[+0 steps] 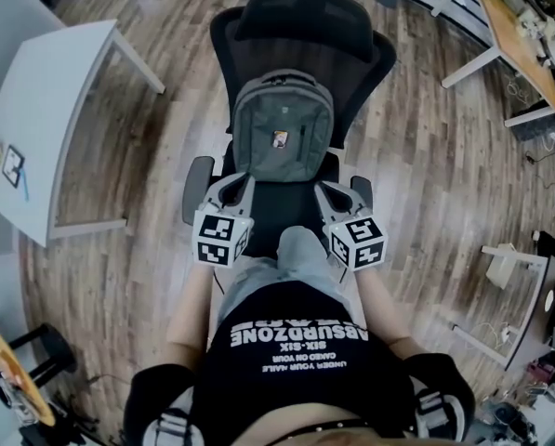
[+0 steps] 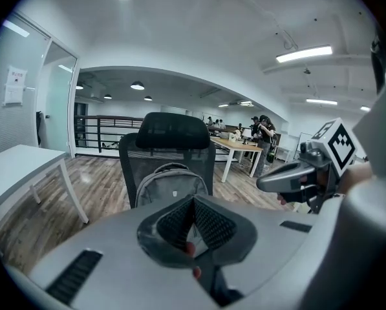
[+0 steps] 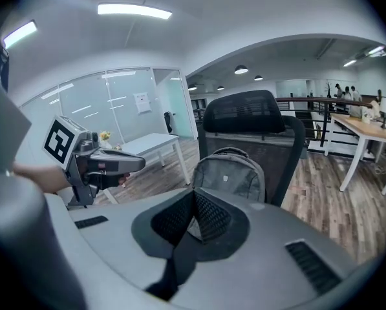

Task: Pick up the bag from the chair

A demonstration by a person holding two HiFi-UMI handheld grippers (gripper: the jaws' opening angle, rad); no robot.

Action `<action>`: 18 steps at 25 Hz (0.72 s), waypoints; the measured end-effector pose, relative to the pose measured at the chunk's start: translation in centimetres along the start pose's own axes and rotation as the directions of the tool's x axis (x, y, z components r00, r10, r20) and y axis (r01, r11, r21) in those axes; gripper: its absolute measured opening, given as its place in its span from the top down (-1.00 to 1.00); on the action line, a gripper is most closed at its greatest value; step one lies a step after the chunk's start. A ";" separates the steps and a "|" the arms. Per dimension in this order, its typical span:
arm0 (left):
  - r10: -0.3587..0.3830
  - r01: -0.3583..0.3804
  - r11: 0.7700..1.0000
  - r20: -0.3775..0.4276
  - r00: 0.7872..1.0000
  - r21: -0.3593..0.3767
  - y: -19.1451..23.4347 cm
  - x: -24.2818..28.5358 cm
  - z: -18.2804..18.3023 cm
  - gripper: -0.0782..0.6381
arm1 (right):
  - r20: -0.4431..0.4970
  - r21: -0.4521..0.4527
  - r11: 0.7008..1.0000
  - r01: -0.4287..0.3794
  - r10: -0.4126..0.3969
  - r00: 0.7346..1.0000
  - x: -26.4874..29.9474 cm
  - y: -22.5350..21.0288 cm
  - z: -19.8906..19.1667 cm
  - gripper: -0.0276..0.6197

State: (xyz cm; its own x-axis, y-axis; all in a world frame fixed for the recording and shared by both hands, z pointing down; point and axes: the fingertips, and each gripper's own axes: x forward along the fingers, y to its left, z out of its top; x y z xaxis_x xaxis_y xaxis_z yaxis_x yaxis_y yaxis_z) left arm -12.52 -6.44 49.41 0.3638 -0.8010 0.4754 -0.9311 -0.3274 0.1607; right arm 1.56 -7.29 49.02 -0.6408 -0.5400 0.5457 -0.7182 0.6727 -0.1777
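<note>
While we stand close against the front of the chair (image 1: 286, 207), the bag (image 1: 282, 124) sits upright on its seat, leaning back on the mesh backrest (image 1: 375, 68), in the upper middle of the head view. It is grey, with a carry loop at its top, a front pocket and a small badge low on its front. We hold the left claw (image 1: 232, 182) by the bag's lower left corner in that frame and the right claw (image 1: 331, 190) by its lower right corner. Each is just inside an armrest (image 1: 197, 182) and points up the frame toward the bag. From above we cannot tell whether the tips touch the bag, but each claw's own view shows it ahead of the tips and apart from them. In the left gripper view, the left claw's jaws are pressed together with nothing between them, the bag is centred just above them, and the right claw shows at the right of the frame. In the right gripper view, the right claw's jaws are likewise closed on nothing. The bag and the chair's headrest (image 3: 247, 112) rise above them slightly right of centre, and the left claw shows at the left of the frame. At the left of the head view we see a white table (image 1: 49, 110), and in the upper right corner a wooden table (image 1: 514, 26). Both stand on a wood-plank floor (image 1: 426, 156), well apart from the chair.
</note>
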 end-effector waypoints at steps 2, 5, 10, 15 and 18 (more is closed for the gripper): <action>0.006 -0.006 1.000 -0.010 1.000 0.007 0.4 0.4 -0.3 0.73 | -0.008 -0.007 1.000 0.006 -0.006 1.000 0.2 -0.3 -0.3 0.86; 0.019 -0.019 1.000 -0.020 1.000 0.004 1.0 0.9 -0.4 0.73 | -0.017 -0.008 1.000 0.010 -0.010 1.000 0.6 -0.8 -0.4 0.86; 0.044 -0.043 0.999 -0.037 0.998 0.005 1.9 1.8 -0.6 0.73 | -0.028 -0.026 0.999 0.030 -0.030 0.999 1.3 -1.9 -0.7 0.86; 0.072 -0.070 0.997 -0.051 0.996 0.033 1.8 2.9 -0.4 0.73 | -0.010 -0.021 0.999 0.035 -0.035 0.999 1.7 -3.2 -0.7 0.86; 0.073 -0.072 0.997 -0.040 0.997 0.021 2.0 3.7 -0.7 0.73 | 0.005 -0.028 0.999 0.035 -0.035 0.999 1.9 -4.0 -0.6 0.86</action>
State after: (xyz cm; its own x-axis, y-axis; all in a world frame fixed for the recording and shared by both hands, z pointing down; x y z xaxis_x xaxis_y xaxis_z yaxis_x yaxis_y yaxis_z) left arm -13.03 -9.75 52.11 0.2937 -0.8023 0.5197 -0.9541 -0.2794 0.1077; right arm 3.35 -10.68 51.29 -0.6168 -0.5653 0.5477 -0.7321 0.6676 -0.1354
